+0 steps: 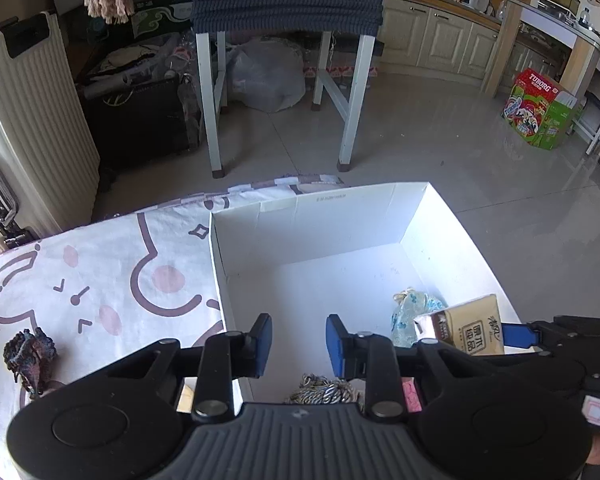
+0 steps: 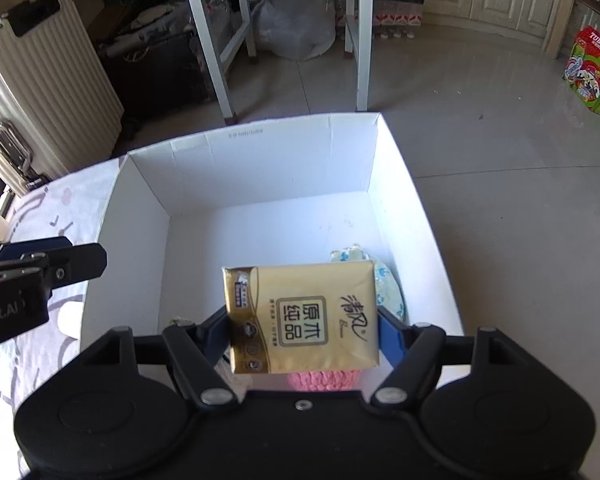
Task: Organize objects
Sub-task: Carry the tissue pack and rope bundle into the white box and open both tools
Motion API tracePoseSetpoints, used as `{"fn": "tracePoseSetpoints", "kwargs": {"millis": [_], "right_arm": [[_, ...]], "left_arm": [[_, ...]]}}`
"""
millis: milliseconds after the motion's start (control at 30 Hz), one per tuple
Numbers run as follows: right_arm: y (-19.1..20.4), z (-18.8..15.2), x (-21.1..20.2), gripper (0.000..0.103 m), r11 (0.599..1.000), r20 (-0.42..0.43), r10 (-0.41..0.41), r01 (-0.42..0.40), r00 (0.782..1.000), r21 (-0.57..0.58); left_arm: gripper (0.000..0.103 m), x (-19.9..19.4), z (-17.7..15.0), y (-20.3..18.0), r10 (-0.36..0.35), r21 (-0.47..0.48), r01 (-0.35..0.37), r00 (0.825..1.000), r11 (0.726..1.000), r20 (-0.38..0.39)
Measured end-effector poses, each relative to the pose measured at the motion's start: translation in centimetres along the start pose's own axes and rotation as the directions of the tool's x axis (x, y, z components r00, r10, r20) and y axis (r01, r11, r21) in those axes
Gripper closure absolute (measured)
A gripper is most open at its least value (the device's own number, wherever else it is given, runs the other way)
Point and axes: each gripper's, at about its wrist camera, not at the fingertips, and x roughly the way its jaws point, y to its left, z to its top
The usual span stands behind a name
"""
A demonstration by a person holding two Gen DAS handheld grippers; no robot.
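Note:
My right gripper (image 2: 304, 332) is shut on a tan tissue pack (image 2: 302, 316) and holds it above the near part of the white cardboard box (image 2: 260, 152). The pack also shows in the left wrist view (image 1: 470, 330). My left gripper (image 1: 298, 340) is open and empty over the box's (image 1: 320, 216) near left corner. Inside the box lie a blue-patterned pouch (image 1: 410, 316), a pink knitted item (image 2: 324, 380) and a braided cord (image 1: 324, 390). A dark crumpled object (image 1: 30, 354) lies on the printed cloth (image 1: 100, 272) left of the box.
The box stands on a cloth-covered surface at its far right edge. Beyond are a tiled floor, a white-legged stool (image 1: 284, 12), a cream suitcase (image 1: 24, 128), a plastic bag (image 1: 266, 74) and a Tuborg carton (image 1: 538, 108).

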Motion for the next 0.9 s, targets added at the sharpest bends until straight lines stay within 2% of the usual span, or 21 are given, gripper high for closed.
{"fn": "tracePoseSetpoints", "kwargs": {"millis": [267,467,533,567,700,833,900], "right_arm": [[0.3,0.5,2.8,0.029,1.000,-0.037,-0.025,0.026,0.999,0.009],[-0.2,1.0,3.2,0.028,0.996,0.002,-0.015,0.015,1.000,0.092],[-0.6,1.1,3.2,0.027,0.991,0.015,-0.017,0.015,1.000,0.133],[-0.8,1.2,3.2,0.022,0.988,0.017,-0.021,0.018,1.000,0.154],[-1.4,1.3,3.1,0.022,0.982,0.012,-0.003,0.000,1.000,0.190],[-1.9,1.2,3.1,0.029,0.983,0.000,-0.001,0.001,1.000,0.183],[-2.3,1.1,3.1,0.037,0.982,-0.004,-0.005,0.005,1.000,0.187]], "left_arm": [[0.072,1.3,-0.7,0.7,0.000,0.008,0.001,1.000,1.000,-0.024],[0.071,0.7,-1.2,1.0,-0.019,0.035,0.020,1.000,0.999,-0.022],[0.065,0.5,-1.4,0.9,-0.034,0.044,0.035,0.999,0.998,-0.031],[0.063,0.4,-1.6,0.8,-0.044,0.050,0.046,0.998,0.998,-0.036],[0.062,0.3,-2.2,-0.3,-0.074,0.118,0.082,0.995,0.990,-0.067],[0.063,1.0,-2.9,-2.2,-0.090,0.194,0.111,0.989,0.975,-0.117],[0.063,1.7,-3.3,-3.2,-0.088,0.223,0.121,0.985,0.967,-0.151]]}}
